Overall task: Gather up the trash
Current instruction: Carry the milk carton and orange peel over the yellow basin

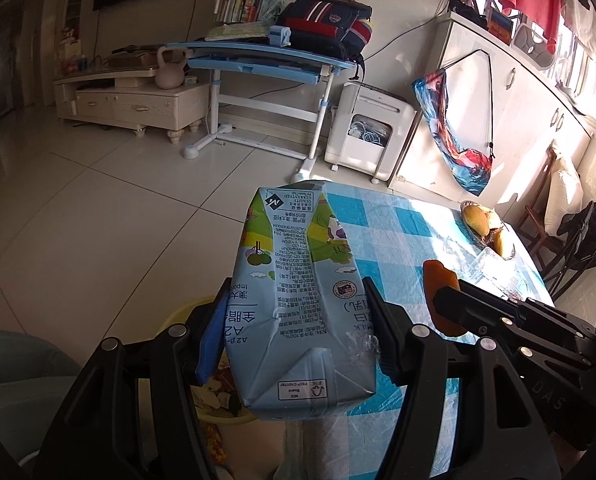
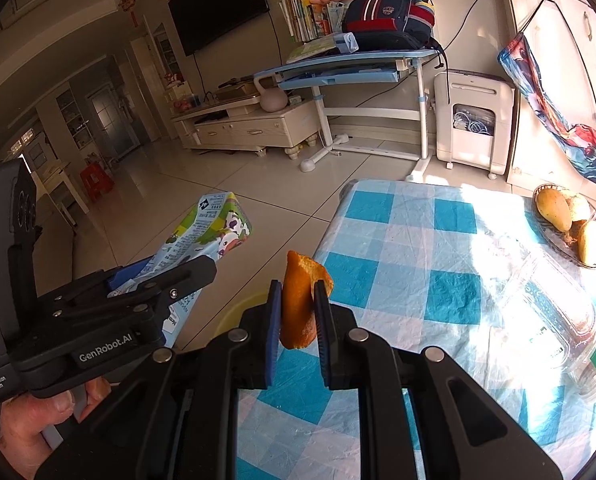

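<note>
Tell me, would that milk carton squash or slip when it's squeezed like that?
Probably it squashes a little: the carton already shows creases and dents between the left gripper fingers. It looks empty, so likely light. Its skin looks glossy, so it might slide, though the fingers clamp both flat sides and it sits steady now.

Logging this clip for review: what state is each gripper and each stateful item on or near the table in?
Left gripper: shut on the light-blue milk carton.
Light-blue milk carton: crumpled, held off the table.
Right gripper: shut on the orange peel.
Orange peel: upright between the fingers.
Clear plastic bottle: lying on its side on the checked tablecloth.
Yellow basin: below, holding scraps.
</note>
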The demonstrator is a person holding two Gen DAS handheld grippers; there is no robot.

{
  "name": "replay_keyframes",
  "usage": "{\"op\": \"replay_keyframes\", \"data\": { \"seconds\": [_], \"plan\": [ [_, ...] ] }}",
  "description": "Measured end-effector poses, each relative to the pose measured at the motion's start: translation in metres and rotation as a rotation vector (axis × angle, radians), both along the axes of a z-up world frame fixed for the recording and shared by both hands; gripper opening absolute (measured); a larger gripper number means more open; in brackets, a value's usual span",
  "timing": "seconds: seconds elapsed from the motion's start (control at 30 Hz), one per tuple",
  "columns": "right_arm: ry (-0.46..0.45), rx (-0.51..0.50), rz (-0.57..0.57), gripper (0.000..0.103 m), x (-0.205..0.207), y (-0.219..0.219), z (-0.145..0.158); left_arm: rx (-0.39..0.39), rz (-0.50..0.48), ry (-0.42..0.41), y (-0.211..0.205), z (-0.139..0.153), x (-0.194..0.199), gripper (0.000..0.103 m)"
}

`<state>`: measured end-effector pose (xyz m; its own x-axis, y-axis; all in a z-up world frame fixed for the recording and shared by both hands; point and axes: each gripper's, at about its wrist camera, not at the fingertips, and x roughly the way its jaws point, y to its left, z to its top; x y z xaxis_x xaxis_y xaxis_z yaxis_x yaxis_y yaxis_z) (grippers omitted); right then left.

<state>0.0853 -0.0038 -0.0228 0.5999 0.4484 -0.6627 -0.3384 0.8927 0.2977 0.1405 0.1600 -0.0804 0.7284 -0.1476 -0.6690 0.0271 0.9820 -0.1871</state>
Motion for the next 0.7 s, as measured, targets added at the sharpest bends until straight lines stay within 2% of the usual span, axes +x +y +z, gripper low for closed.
{"op": "replay_keyframes", "data": {
  "seconds": [0.33, 0.7],
  "plan": [
    [0.000, 0.014, 0.013, 0.017, 0.006, 0.015, 0.000, -0.016, 0.045, 0.007, 0.015, -0.001, 0.003, 0.059],
    [0.011, 0.006, 0.038, 0.017, 0.012, 0.035, -0.007, 0.000, 0.094, 0.024, 0.033, -0.004, 0.008, 0.059]
  ]
}}
